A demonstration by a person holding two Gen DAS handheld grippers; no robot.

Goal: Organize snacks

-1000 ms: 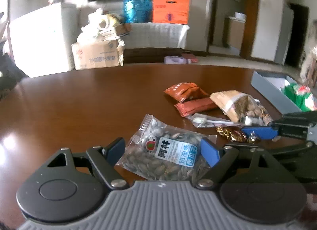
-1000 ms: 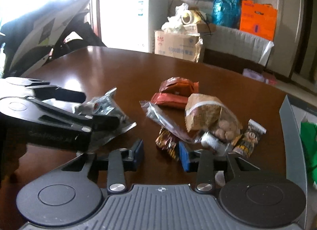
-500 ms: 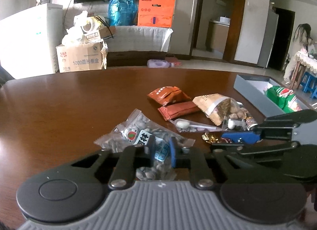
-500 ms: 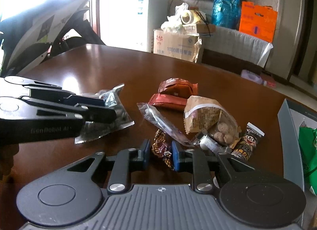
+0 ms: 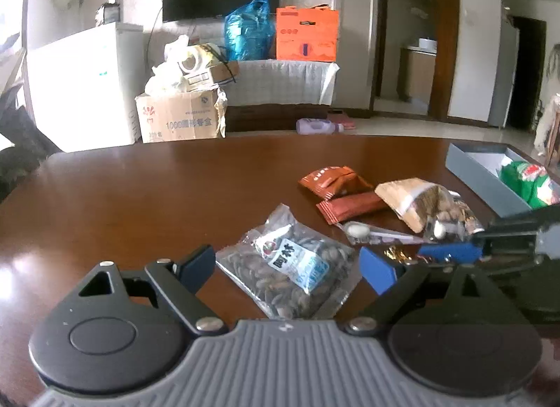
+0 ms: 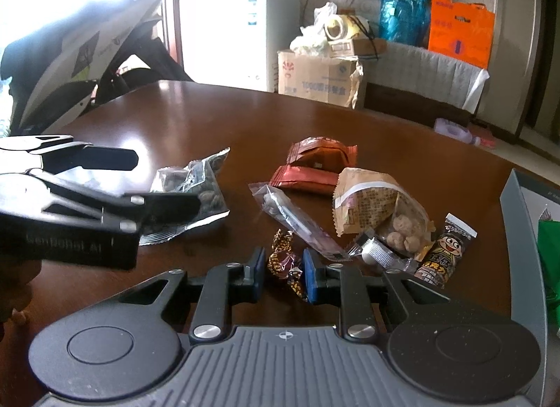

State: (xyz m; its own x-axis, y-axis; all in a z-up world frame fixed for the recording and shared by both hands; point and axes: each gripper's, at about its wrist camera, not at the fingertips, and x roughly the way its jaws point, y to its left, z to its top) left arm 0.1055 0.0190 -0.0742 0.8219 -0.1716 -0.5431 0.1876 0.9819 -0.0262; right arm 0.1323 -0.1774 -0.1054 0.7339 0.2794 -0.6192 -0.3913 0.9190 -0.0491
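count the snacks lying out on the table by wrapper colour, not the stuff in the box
clear bags (seeds, long thin pack): 2
red-orange packs (puffy, flat): 2
tan bag: 1
dark cartoon stick: 1
brown-gold candy, pinched in the right gripper: 1
small silver packet: 1
total: 8

Left tongs point(image 5: 287, 267) have just opened, straddling seed packet point(image 5: 290, 267).

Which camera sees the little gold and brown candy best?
The right wrist view: the candy sits whole between that claw's blue pads, which pinch it. The left wrist view shows only a gold scrap of it, the rest hidden behind blue pads.
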